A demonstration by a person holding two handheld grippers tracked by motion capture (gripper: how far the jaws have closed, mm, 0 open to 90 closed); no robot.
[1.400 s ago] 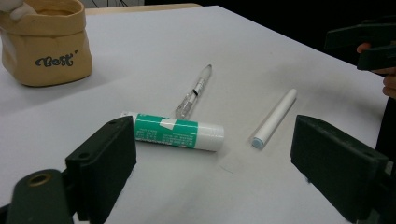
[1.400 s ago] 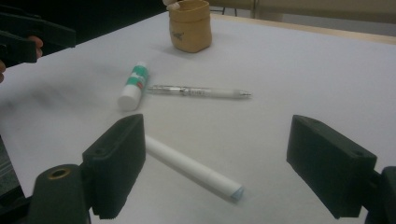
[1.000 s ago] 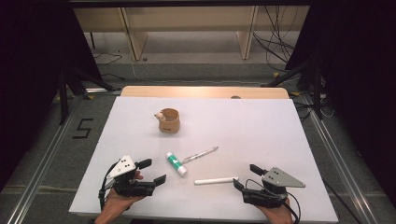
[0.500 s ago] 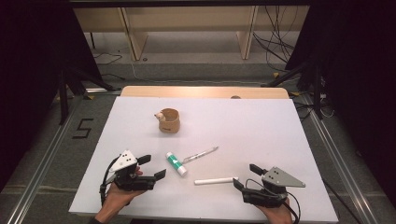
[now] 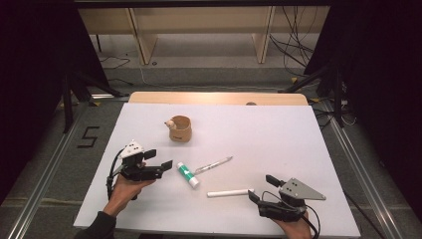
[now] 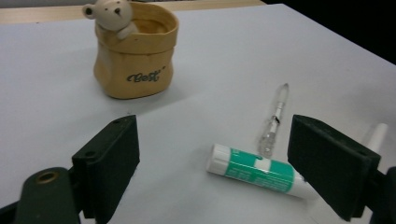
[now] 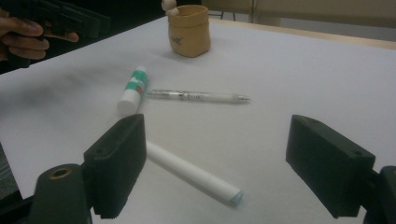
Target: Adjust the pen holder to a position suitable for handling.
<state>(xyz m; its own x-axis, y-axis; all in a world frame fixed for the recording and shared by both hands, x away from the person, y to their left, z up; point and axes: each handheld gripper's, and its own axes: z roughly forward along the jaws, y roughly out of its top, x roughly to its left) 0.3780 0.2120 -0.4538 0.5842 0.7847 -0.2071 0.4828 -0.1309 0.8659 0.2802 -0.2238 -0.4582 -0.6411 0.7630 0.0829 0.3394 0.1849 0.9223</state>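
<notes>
On the white table (image 5: 278, 134) lie a green and white glue stick (image 5: 188, 175) (image 6: 259, 170) (image 7: 133, 88), a clear pen (image 5: 214, 164) (image 6: 275, 119) (image 7: 198, 96) and a white tube (image 5: 230, 192) (image 7: 191, 173). A tan pot with a small bear (image 5: 179, 128) (image 6: 133, 51) (image 7: 189, 30) stands farther back. My left gripper (image 5: 158, 161) (image 6: 219, 163) is open just left of the glue stick, with nothing between its jaws. My right gripper (image 5: 261, 189) (image 7: 224, 168) is open near the front edge, right of the white tube, and holds nothing.
A wooden strip (image 5: 219, 98) runs along the table's far edge. Metal rails (image 5: 45, 174) flank the table on both sides. A floor mark shaped like a 5 (image 5: 88, 137) lies to the left. Cables (image 5: 298, 35) hang behind, on the right.
My left gripper has moved forward and to the right, closer to the glue stick. The right gripper has not moved.
</notes>
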